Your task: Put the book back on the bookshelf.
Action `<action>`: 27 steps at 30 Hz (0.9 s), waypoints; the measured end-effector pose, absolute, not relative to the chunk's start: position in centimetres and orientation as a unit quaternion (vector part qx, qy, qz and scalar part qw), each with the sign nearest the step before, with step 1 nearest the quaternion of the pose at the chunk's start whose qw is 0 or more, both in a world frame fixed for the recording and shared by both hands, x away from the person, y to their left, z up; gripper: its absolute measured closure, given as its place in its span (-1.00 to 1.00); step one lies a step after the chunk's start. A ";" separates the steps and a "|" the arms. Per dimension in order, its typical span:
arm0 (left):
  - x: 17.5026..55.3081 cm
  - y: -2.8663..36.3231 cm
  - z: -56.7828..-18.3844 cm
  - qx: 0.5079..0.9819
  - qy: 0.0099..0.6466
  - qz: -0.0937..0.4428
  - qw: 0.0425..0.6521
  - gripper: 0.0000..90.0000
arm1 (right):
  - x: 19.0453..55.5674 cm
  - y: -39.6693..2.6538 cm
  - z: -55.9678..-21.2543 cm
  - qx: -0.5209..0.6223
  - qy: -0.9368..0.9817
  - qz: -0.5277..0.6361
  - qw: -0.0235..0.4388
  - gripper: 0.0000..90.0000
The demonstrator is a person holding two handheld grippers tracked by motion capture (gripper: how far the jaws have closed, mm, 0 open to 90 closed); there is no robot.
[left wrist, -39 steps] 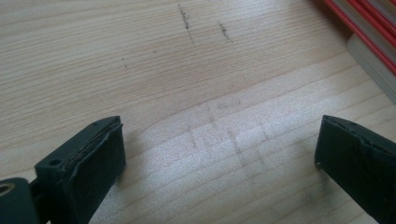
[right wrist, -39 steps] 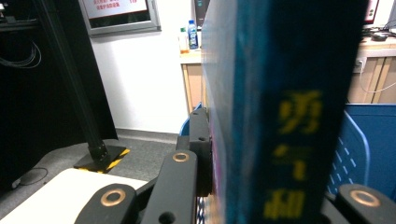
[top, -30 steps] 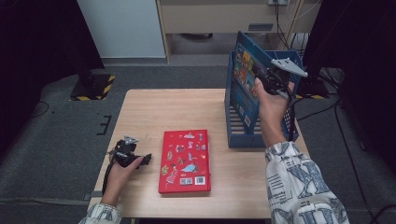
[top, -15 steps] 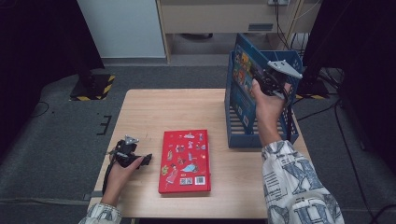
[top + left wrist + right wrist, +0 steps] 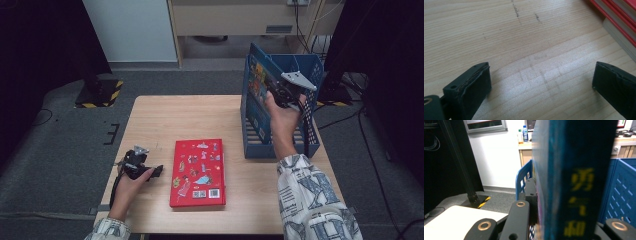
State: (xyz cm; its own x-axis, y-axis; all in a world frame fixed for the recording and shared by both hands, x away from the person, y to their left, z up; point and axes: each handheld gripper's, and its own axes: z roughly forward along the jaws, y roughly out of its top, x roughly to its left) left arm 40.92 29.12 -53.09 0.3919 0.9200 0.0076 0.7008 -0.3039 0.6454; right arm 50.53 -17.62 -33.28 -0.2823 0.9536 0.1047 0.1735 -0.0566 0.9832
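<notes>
Right gripper view: right gripper (image 5: 564, 230) jaws clamp the blue book (image 5: 576, 170).

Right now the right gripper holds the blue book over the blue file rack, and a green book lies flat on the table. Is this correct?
Not quite: the book lying flat on the table is red, not green; the high view shows this red book. The right gripper does hold the blue book over the blue file rack.

Patterned white sleeves (image 5: 310, 192), black hand-held gripper (image 5: 280, 92) (grey three-cornered plate), black cable
</notes>
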 end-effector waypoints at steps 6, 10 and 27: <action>40.9 29.1 -53.1 0.785 0.515 0.191 0.286 -0.95 | 50.7 -17.6 -34.7 0.486 0.589 0.540 0.354 0.83; 40.9 29.1 -53.1 0.785 0.515 0.191 0.286 -0.95 | 50.7 -17.7 -35.4 0.487 0.592 0.537 0.352 0.83; 40.9 29.0 -53.1 0.783 0.517 0.192 0.289 -0.94 | 49.1 -17.5 -35.9 0.476 0.612 0.524 0.354 0.81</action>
State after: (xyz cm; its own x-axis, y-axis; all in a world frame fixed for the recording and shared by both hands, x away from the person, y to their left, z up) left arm 40.90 28.99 -53.08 0.3918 0.9200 0.0019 0.6985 -0.2988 0.6502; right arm 49.11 -17.48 -35.87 -0.2966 0.9527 0.0664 0.2120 -0.0021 0.9773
